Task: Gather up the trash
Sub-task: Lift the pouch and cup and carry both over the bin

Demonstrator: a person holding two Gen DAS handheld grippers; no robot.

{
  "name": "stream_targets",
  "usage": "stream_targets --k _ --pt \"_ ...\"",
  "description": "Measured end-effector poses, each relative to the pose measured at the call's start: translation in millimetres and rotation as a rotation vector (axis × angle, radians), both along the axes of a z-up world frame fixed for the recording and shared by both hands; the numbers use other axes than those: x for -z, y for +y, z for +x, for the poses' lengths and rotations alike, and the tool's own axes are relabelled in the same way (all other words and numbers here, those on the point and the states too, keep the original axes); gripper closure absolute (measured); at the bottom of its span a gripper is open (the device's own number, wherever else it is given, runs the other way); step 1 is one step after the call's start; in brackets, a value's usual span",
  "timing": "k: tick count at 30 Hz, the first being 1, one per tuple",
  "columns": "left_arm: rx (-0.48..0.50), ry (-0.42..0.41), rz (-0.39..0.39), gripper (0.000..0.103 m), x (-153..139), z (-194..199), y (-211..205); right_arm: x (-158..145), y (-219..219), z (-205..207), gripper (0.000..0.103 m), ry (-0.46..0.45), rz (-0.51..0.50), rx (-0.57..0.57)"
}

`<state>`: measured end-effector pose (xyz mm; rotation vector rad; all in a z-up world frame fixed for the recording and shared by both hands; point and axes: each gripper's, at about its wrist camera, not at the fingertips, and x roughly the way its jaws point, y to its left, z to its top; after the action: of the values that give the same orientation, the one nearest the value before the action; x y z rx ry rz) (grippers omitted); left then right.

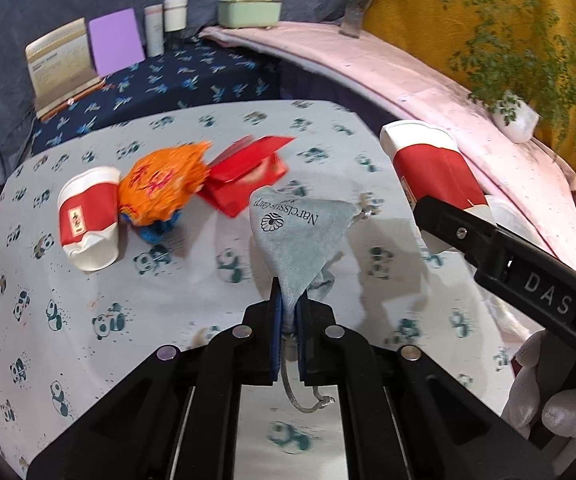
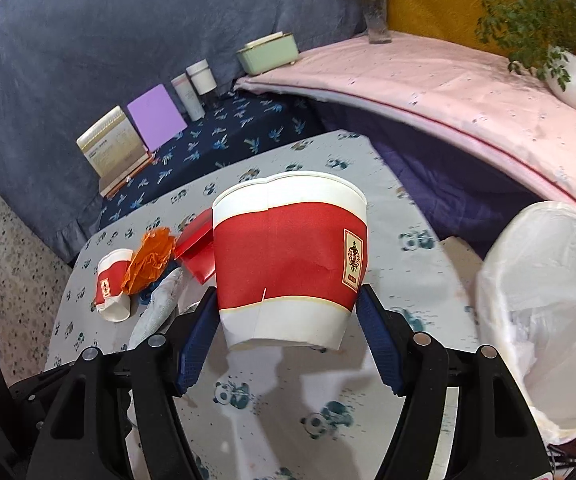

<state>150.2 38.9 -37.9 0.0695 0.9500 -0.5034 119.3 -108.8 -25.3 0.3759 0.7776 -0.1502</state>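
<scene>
My left gripper [image 1: 288, 312] is shut on the narrow end of a grey drawstring pouch [image 1: 300, 236] and holds it above the panda-print tablecloth [image 1: 127, 304]. On the cloth lie a crushed red-and-white paper cup [image 1: 87, 220], a crumpled orange wrapper [image 1: 163, 184] and a red carton [image 1: 247, 172]. My right gripper [image 2: 288, 308] is shut on a second red-and-white paper cup [image 2: 288, 256], its blue pads pressing both sides, and the cup hangs clear of the table. That cup [image 1: 436, 164] also shows at the right of the left wrist view.
A bin lined with a white plastic bag [image 2: 548, 308] stands at the table's right edge. Behind are a dark blue cloth with a calendar [image 2: 111, 148], a purple card and bottles. A pink ledge holds a green box [image 2: 267, 56], a vase and a plant pot [image 2: 572, 76]. A white-gloved hand [image 1: 548, 392] grips the right tool.
</scene>
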Motion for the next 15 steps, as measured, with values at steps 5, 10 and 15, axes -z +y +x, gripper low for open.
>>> stream_targets --k 5,10,15 --pt "0.051 -0.035 0.0 0.098 -16.1 -19.8 -27.0 -14.5 -26.0 -28.0 0.037 -0.034 -0.013 0.047" --pt "0.107 -0.064 0.004 0.098 -27.5 -38.8 -57.6 -22.4 -53.3 -54.5 0.037 -0.058 -0.017 0.101" --pt "0.179 -0.097 0.012 0.098 -38.1 -59.1 -93.0 -26.6 -84.0 -83.8 0.037 -0.075 -0.022 0.167"
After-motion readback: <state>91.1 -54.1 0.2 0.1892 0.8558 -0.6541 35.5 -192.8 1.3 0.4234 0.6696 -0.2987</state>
